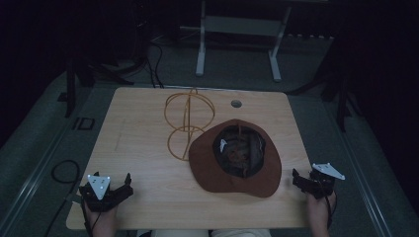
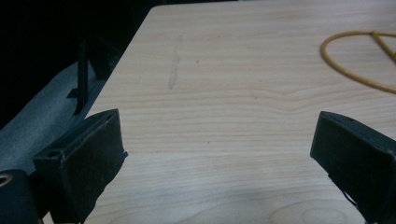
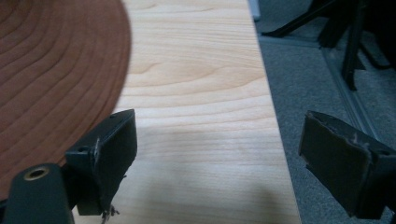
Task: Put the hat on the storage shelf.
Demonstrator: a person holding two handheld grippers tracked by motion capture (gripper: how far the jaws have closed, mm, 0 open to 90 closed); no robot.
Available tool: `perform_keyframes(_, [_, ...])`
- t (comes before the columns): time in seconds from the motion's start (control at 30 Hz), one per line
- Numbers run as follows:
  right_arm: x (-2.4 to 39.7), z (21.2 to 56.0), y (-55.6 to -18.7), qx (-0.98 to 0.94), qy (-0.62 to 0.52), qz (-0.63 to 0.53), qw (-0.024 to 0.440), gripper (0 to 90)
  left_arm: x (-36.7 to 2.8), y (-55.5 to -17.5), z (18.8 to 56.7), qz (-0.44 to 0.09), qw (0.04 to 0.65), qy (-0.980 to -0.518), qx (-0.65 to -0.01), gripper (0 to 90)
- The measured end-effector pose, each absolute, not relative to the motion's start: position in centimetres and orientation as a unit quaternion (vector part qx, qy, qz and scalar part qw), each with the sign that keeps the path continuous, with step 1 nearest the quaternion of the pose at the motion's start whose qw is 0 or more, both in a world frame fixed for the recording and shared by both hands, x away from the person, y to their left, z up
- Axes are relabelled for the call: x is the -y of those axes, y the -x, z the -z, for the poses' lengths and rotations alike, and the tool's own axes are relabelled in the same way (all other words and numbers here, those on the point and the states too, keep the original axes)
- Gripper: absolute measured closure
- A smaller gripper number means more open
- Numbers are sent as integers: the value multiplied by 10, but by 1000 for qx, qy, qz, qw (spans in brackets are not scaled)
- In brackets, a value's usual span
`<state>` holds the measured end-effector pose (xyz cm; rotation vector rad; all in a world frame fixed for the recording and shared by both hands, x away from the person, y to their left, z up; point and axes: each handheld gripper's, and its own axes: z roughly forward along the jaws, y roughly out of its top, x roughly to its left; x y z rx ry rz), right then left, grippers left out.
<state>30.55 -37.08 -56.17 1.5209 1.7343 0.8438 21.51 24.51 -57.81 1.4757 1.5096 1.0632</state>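
The brown hat (image 1: 236, 158) lies brim up right of the table's (image 1: 143, 148) middle, between the left gripper (image 1: 116, 185) and the right gripper (image 1: 300, 178), both wide open and empty at the near corners, bare wood around.

Not seeing any readable text, labels or numbers showing anywhere; the tag inside the hat (image 1: 236, 157) is looking too small to read.

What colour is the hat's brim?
The hat brim is rust brown with ringed stitching, clearest in the right gripper view.
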Motion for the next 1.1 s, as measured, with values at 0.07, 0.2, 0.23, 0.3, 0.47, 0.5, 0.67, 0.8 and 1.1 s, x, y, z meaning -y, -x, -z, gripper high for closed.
perform_keyframes(0.07, [369,552,-305,-672,-576,-340,319,114,-243,-215,577,-400,406,-584,-578,31])
perform_keyframes(0.2, [361,535,-306,-677,-562,-360,311,124,-238,-217,578,-380,414,-605,-564,31])
perform_keyframes(0.23, [360,530,-307,-677,-558,-367,309,124,-236,-217,578,-376,414,-609,-562,31])
perform_keyframes(0.3, [355,521,-311,-686,-549,-365,310,121,-234,-217,578,-370,419,-612,-559,31])
perform_keyframes(0.47, [344,506,-321,-699,-532,-369,303,114,-229,-215,577,-366,424,-618,-552,31])
perform_keyframes(0.5, [340,503,-323,-698,-529,-367,313,113,-228,-215,577,-369,420,-620,-551,31])
perform_keyframes(0.67, [324,487,-333,-698,-512,-357,350,116,-226,-216,578,-361,423,-627,-545,31])
perform_keyframes(0.8, [318,481,-339,-707,-509,-366,327,137,-224,-216,578,-363,420,-632,-541,31])
perform_keyframes(1.1, [275,467,-366,-739,-447,-381,329,144,-221,-216,579,-355,418,-645,-532,31])
